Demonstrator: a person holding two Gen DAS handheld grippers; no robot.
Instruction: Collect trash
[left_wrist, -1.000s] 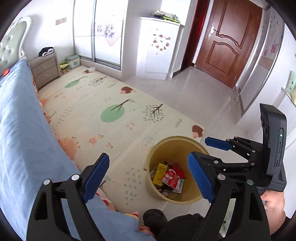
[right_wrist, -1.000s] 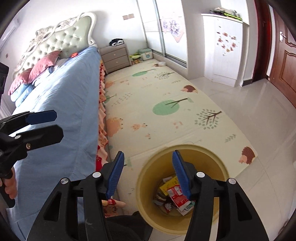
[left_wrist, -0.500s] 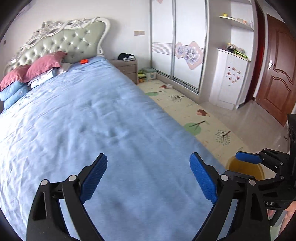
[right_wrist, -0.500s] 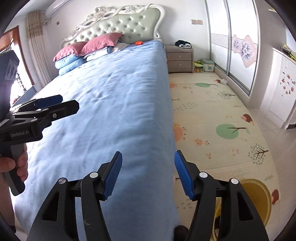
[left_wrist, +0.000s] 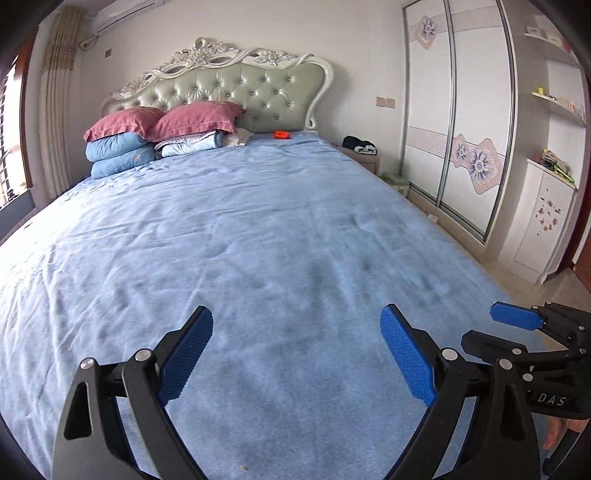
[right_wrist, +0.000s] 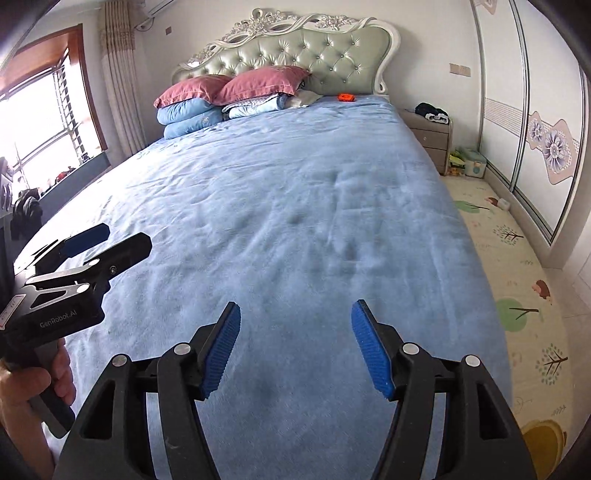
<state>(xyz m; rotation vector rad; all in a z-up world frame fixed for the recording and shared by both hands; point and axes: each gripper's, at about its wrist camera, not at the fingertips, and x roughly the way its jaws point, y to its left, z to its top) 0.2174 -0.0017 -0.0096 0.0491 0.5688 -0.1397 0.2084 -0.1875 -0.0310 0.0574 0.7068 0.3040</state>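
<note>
A small orange object (left_wrist: 282, 134) lies at the far end of the blue bed (left_wrist: 258, 236), below the headboard; it also shows in the right wrist view (right_wrist: 346, 97). My left gripper (left_wrist: 295, 354) is open and empty above the near part of the bed. My right gripper (right_wrist: 295, 347) is open and empty above the bed too, and it shows at the right edge of the left wrist view (left_wrist: 517, 325). The left gripper shows at the left of the right wrist view (right_wrist: 107, 242). A sliver of the yellow bin (right_wrist: 543, 443) shows on the floor at lower right.
Red and blue pillows (left_wrist: 155, 136) and folded bedding are stacked at the headboard (left_wrist: 236, 88). A nightstand (right_wrist: 430, 131) stands right of the bed. A patterned play mat (right_wrist: 517, 295) covers the floor beside a sliding wardrobe (left_wrist: 461, 129). A window (right_wrist: 40, 122) is at the left.
Both grippers swung up and left from the yellow bin of trash to face along the bed toward the headboard. Both stayed open and empty.
</note>
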